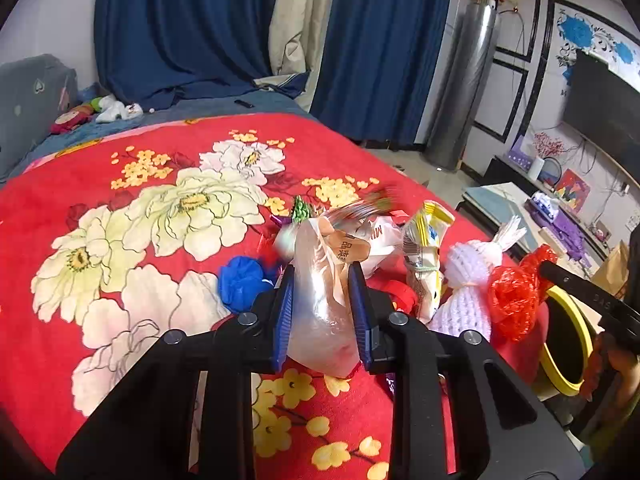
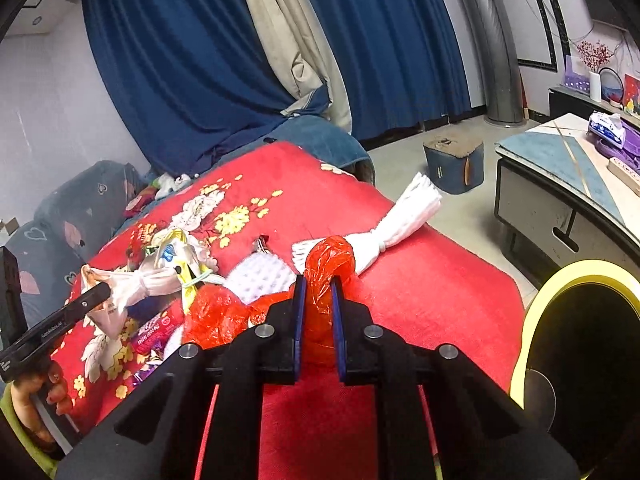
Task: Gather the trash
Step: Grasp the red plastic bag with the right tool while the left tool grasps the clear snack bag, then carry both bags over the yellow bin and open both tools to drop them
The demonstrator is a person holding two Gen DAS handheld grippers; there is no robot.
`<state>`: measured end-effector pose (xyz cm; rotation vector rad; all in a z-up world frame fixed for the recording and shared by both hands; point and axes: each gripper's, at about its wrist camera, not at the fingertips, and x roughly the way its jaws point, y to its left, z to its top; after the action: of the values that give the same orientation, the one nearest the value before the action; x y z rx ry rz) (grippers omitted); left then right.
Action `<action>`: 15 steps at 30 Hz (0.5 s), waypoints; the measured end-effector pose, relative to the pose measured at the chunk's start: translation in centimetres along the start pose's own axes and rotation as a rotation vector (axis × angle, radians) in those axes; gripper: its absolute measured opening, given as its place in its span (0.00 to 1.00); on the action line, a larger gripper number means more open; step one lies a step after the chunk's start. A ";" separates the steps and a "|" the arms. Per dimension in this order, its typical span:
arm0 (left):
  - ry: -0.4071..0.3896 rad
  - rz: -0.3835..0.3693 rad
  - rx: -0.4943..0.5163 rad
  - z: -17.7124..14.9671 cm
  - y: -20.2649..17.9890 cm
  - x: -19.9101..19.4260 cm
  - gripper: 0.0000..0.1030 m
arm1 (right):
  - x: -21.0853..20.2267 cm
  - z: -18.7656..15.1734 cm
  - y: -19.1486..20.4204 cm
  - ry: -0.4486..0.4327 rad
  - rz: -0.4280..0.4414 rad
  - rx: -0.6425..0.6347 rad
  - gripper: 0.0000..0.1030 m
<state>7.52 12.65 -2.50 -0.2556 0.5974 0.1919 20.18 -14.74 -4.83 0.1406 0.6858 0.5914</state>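
My left gripper [image 1: 322, 276] is shut on a clear plastic bag [image 1: 320, 312] and holds it above the red floral blanket [image 1: 160, 240]. My right gripper [image 2: 318, 286] is shut on a red plastic bag [image 2: 328, 264], which also shows in the left wrist view [image 1: 514, 300]. More trash lies on the blanket: a yellow-and-white snack wrapper [image 1: 424, 256], a white foam net [image 1: 468, 296], a blue crumpled piece [image 1: 242, 280], a knotted white bag [image 2: 400, 220] and a purple wrapper [image 2: 154, 332]. A yellow-rimmed black bin [image 2: 532, 312] stands at the right of the bed.
Blue curtains [image 1: 200, 32] hang behind the bed. A low table [image 2: 560, 176] and a small blue stool [image 2: 454, 164] stand on the floor to the right. Stuffed toys [image 1: 100, 110] lie at the far end of the bed.
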 end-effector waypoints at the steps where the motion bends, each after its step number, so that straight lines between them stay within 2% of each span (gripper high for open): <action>1: -0.014 -0.010 -0.012 0.1 0.3 -0.5 0.18 | -0.3 0.0 0.0 -0.006 0.001 -0.001 0.11; 7: -0.071 -0.112 -0.082 1.0 0.8 -2.9 0.17 | -1.4 0.5 0.7 -0.038 0.013 -0.007 0.11; 15: -0.154 -0.149 -0.049 2.1 -1.2 -5.3 0.16 | -3.7 1.5 1.5 -0.119 0.023 -0.032 0.08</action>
<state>4.62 11.57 2.46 -0.3280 0.4191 0.0813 18.13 -15.45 -1.09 0.1530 0.5604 0.6107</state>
